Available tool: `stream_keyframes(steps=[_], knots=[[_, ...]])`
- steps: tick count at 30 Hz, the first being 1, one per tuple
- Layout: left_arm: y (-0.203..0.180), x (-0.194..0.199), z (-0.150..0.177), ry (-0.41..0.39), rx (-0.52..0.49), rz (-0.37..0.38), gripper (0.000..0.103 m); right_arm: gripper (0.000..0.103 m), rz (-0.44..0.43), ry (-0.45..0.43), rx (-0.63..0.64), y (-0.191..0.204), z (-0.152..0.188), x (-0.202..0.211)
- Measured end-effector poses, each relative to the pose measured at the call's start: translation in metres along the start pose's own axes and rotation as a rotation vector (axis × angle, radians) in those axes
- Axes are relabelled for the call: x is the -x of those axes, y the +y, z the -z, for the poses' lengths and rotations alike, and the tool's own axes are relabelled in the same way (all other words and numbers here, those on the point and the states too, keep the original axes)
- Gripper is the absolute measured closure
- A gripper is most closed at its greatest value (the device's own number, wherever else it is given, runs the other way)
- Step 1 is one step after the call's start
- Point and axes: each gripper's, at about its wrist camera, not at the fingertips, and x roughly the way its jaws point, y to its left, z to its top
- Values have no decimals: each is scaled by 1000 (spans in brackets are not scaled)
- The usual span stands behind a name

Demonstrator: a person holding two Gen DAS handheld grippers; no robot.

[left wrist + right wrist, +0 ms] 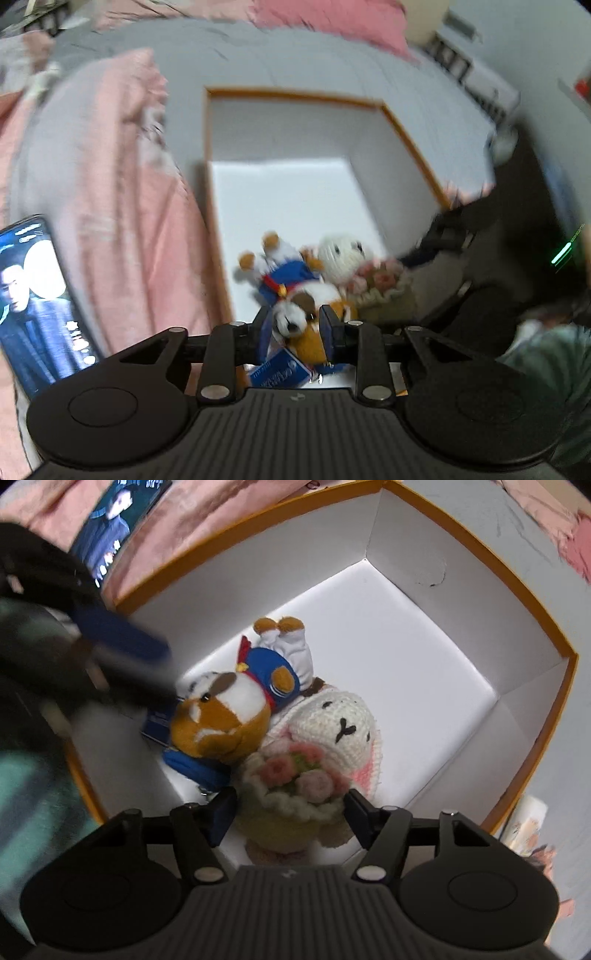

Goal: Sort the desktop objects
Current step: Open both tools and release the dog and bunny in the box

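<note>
Two plush items lie in your white box (424, 657): the dog toy (301, 325), pinched by your left gripper (295, 325), and the crochet bunny (332, 738), flanked by your spread right gripper (290, 810).

both wrist cameras look down along their fingers, very near, sharing the white box (295, 122) (517, 602) with toys.

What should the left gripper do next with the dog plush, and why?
Probably open the left gripper and let go. Its fingers look closed on the dog plush, which already seems to lie on the floor of the white box against the crocheted bunny. The right gripper stands open around the bunny's bouquet.
</note>
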Motion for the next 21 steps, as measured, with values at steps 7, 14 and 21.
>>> stream_keyframes(steps=[7, 14, 21], knots=[[9, 23, 5, -81, 70, 1, 72, 45, -8, -30, 15, 6, -2, -3], [7, 27, 5, -88, 82, 0, 72, 47, -214, -123, -103, -3, -7, 12], [3, 20, 4, -82, 67, -31, 72, 46, -286, -101, -183, -4, -6, -2]])
